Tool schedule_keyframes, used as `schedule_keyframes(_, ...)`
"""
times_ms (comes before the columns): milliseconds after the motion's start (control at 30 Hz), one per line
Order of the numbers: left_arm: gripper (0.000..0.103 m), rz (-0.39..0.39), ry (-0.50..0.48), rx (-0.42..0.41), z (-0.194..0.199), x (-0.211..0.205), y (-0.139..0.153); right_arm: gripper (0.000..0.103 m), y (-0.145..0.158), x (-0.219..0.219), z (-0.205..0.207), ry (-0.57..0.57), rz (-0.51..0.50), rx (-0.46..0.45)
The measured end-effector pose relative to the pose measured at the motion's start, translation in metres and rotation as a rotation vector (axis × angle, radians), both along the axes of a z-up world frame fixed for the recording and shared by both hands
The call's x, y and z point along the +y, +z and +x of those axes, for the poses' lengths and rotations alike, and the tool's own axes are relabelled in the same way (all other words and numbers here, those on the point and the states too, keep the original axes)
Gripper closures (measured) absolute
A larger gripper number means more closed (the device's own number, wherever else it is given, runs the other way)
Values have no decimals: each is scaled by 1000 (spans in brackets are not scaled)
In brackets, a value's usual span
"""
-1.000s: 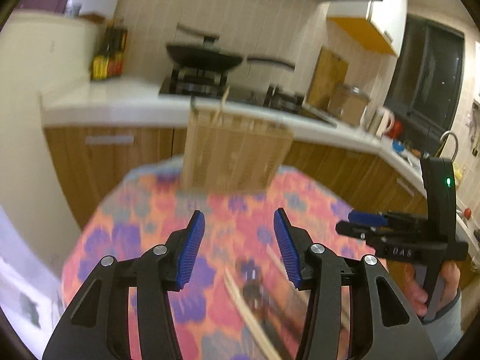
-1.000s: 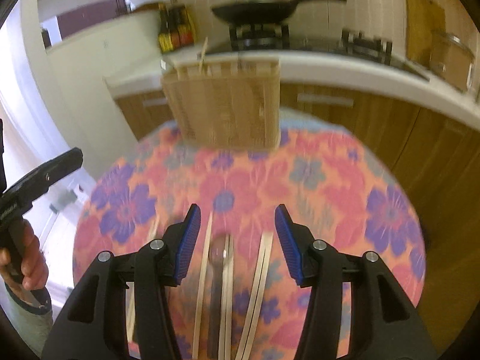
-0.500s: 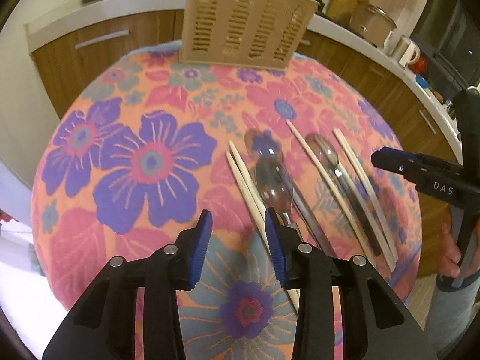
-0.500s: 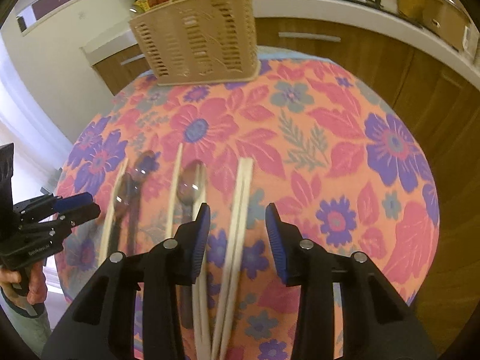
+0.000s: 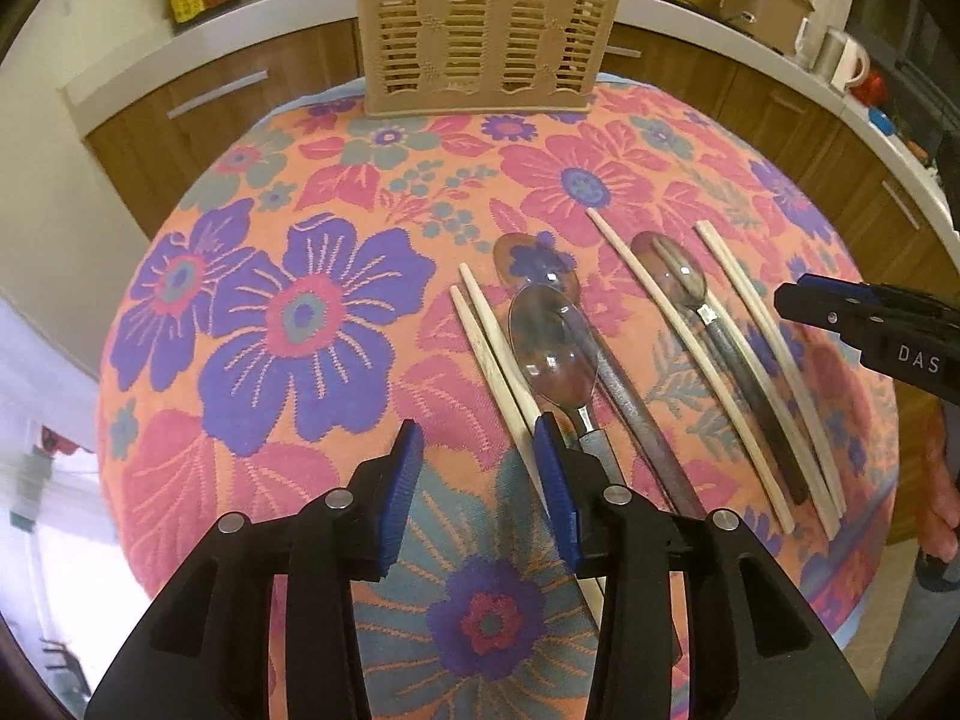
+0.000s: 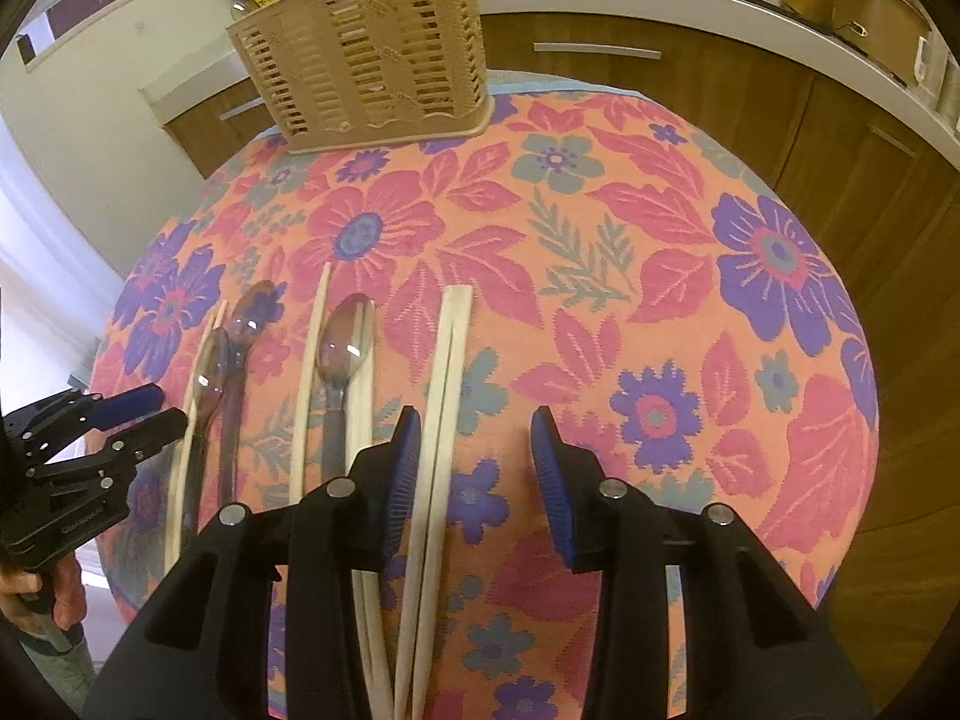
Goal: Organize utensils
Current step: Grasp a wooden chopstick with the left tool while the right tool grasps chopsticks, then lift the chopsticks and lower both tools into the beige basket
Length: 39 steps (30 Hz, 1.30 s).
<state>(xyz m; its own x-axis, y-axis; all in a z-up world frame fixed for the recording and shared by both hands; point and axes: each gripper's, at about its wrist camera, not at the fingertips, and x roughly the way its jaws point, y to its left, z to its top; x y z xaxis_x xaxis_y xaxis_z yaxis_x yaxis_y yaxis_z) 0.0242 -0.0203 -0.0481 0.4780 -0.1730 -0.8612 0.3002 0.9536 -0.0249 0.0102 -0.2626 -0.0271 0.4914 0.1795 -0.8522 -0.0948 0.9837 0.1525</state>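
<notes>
Left gripper [image 5: 478, 450] spread, empty, above table [image 5: 240, 420]. Right gripper [image 6: 474, 438] spread, empty. Spoons [image 5: 555, 345] and chopsticks [image 6: 447, 372] lie in rows; basket [image 5: 480, 30] at far edge.

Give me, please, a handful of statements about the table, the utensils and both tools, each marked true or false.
1. The left tool is open and holds nothing. True.
2. The beige slotted basket stands at the far edge of the table. True.
3. All the spoons are already in the basket. False: three spoons, such as the one at, lie on the floral tablecloth.
4. The right tool is clamped on a spoon. False: it is open, with a pair of chopsticks lying just inside its left finger.
5. Loose chopsticks lie among the spoons. True.
</notes>
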Motion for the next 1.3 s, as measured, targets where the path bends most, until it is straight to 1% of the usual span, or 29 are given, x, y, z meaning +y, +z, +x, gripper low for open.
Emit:
schedule_keyframes(133,66,21,-3,8,-1,-2,0,68,2,1,-3,16,13,-12)
schedule_keyframes(200,66,58,-14,16,-3,-1,-1,68,3,2,-4,23,5,-17)
schedule_keyframes(300,68,68,-22,23,-5,1,-2,68,4,2,-4,28,6,-10)
schedule_keyframes(333,68,71,-22,22,-5,0,-2,68,3,2,-3,29,16,-4)
schedule_keyframes(400,68,84,-23,21,-4,-2,-2,68,-1,1,2,30,63,39)
schedule_keyframes(467,68,95,-29,17,-2,-5,-3,70,-5,0,5,28,69,66)
schedule_keyframes(567,69,70,-33,19,2,-2,-2,72,-10,2,12,23,53,106)
schedule_keyframes(700,70,60,-37,27,0,0,-3,72,-9,11,20,43,19,137)
schedule_keyframes(833,70,41,-45,45,-3,4,-3,72,-9,25,31,75,-44,172)
schedule_keyframes(900,71,50,-50,42,-4,3,-3,88,-9,33,35,89,-112,180)
schedule_keyframes(933,74,59,-50,38,-4,2,-3,90,-9,35,36,98,-131,183)
schedule_keyframes(967,77,71,-49,30,-5,0,-3,92,-9,36,37,108,-119,194)
schedule_keyframes(1000,86,76,-48,23,-6,-1,-3,92,-9,35,37,107,-114,197)
schedule_keyframes(1033,93,75,-43,18,-6,-1,-3,93,-9,33,38,104,-100,198)
schedule_keyframes(1100,94,65,-36,16,-5,1,-2,93,-9,31,37,98,-82,191)
schedule_keyframes(1167,99,42,-30,18,-4,5,-1,93,-7,26,33,90,-60,174)
schedule_keyframes(1267,100,-34,-7,20,-1,18,2,93,4,20,29,93,-31,122)
schedule_keyframes(1300,100,-69,4,4,-1,23,7,93,8,20,27,96,-23,104)
